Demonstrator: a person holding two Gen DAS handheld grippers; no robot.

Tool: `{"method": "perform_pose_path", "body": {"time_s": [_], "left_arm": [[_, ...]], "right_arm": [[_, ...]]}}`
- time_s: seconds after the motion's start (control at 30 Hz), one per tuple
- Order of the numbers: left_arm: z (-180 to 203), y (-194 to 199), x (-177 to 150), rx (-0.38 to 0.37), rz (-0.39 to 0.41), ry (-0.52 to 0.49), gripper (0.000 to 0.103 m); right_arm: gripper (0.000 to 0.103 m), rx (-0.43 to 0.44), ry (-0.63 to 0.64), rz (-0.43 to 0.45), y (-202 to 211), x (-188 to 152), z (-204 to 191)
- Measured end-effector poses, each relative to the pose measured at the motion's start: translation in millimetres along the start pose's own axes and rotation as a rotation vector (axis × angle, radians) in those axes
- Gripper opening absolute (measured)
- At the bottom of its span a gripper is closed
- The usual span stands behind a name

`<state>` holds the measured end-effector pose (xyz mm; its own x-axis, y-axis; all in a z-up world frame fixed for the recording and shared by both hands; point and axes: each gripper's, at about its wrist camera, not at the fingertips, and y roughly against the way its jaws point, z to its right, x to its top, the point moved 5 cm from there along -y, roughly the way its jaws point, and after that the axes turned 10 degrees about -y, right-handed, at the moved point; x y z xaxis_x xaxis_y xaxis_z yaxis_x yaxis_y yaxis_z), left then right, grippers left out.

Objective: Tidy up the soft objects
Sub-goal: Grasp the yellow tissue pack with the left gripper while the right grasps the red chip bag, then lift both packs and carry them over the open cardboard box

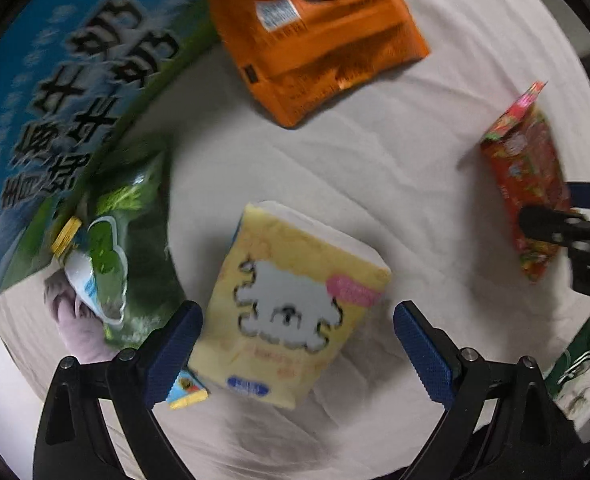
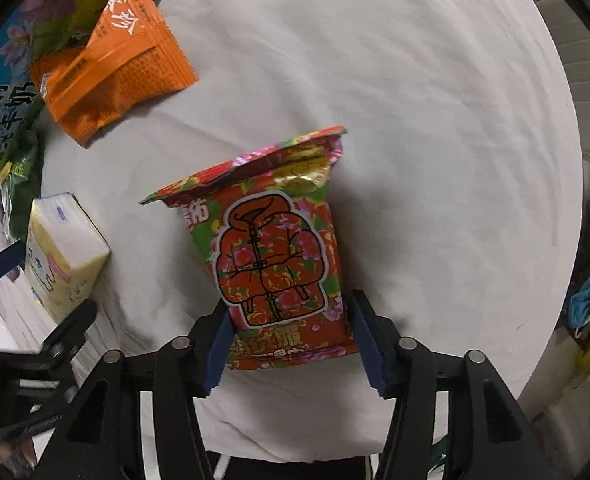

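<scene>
White cloth (image 2: 415, 120) covers the table. Right gripper (image 2: 291, 344) clamped on both sides of red floral packet (image 2: 271, 248). Left gripper (image 1: 299, 344) spread wide, yellow tissue pack (image 1: 295, 304) lying between its pads, untouched. Orange pouch (image 1: 319, 40) further back, green bag (image 1: 135, 248) to the left.

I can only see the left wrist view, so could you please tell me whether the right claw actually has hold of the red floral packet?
Observer: The right claw has its fingers on both sides of the red floral packet, touching its lower edges.
Operator: Thank you. What is printed on the packet's front?
Observer: A padded jacket drawn in a floral pattern.
Operator: Is the yellow tissue pack sealed at its top?
Observer: The right wrist view shows white tissue edges along that end.
</scene>
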<state>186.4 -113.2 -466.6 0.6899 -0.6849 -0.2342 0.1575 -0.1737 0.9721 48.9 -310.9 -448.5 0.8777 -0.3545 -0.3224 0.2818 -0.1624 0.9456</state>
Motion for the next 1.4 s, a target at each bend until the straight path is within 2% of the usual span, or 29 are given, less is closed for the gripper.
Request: {"method": "perform_pose_path", "body": {"time_s": [0.07,0.1,0.13,0.17,0.27,0.37,0.43,0.5,0.63,0.7,0.77,0.9,0.97,1.1,1.23,1.3,1.4], "left_arm": [[-3.0,-4.6,-1.3,-0.005,-0.002,0.031,0.076],[-4.8,-6.9,-3.5,-0.044,-0.002,0.07,0.067],[-5.7,-11.3,-7.3,-0.107,-0.006,0.127,0.064],[-9.1,-13.9,-13.9,-0.176,-0.006,0.21,0.063],[-14.7,-20.0,-37.8,-0.281,-0.008,0.407,0.061],[-14.2,-28.8,-63.6,-0.333,-0.001,0.555,0.061],[-13.4,-35.9,-73.0,-0.334,0.02,0.599,0.061],[-0.2,-52.4,-90.5,-0.329,0.026,0.595,0.062],[16.2,-71.1,-96.4,-0.3,0.04,0.574,0.062],[35.6,-81.7,-90.1,-0.277,0.042,0.549,0.062],[46.2,-85.2,-95.0,-0.253,0.036,0.513,0.062],[63.2,-98.9,-106.8,-0.245,0.049,0.504,0.062],[78.2,-96.5,-112.1,-0.239,0.063,0.503,0.061],[69.7,-94.9,-124.4,-0.239,0.092,0.508,0.06],[79.4,-99.5,-136.4,-0.225,0.107,0.498,0.06],[83.0,-103.2,-125.7,-0.216,0.113,0.493,0.06],[82.6,-82.6,-113.4,-0.207,0.128,0.489,0.06]], "right_arm": [[0.062,0.008,-0.006,-0.003,-1.3,0.7,2.9],[0.062,0.008,-0.006,-0.002,0.2,6.0,3.4],[0.062,0.003,-0.003,0.0,-1.5,7.0,4.3],[0.062,-0.004,0.0,0.002,-6.1,6.7,6.3],[0.061,-0.009,0.015,0.024,-11.5,5.1,-2.6],[0.057,-0.028,0.073,0.046,-19.9,-8.7,-18.6],[0.057,-0.043,0.105,0.072,-23.6,-12.6,-25.3],[0.059,-0.048,0.097,0.101,-26.6,-12.9,-29.7],[0.059,-0.091,0.11,0.166,-25.3,-7.2,-37.5],[0.059,-0.096,0.088,0.168,-25.1,-6.4,-39.3],[0.059,-0.103,0.083,0.178,-26.5,-7.5,-39.6],[0.059,-0.103,0.07,0.18,-32.3,-15.7,-45.0],[0.059,-0.102,0.063,0.186,-34.7,-19.3,-44.8],[0.052,-0.114,0.061,0.198,-34.8,-29.8,-48.7],[0.051,-0.125,0.059,0.203,-39.2,-36.3,-50.6],[0.052,-0.119,0.048,0.198,-32.2,-45.5,-55.6],[0.051,-0.115,0.045,0.198,-30.8,-41.9,-54.8]]}}
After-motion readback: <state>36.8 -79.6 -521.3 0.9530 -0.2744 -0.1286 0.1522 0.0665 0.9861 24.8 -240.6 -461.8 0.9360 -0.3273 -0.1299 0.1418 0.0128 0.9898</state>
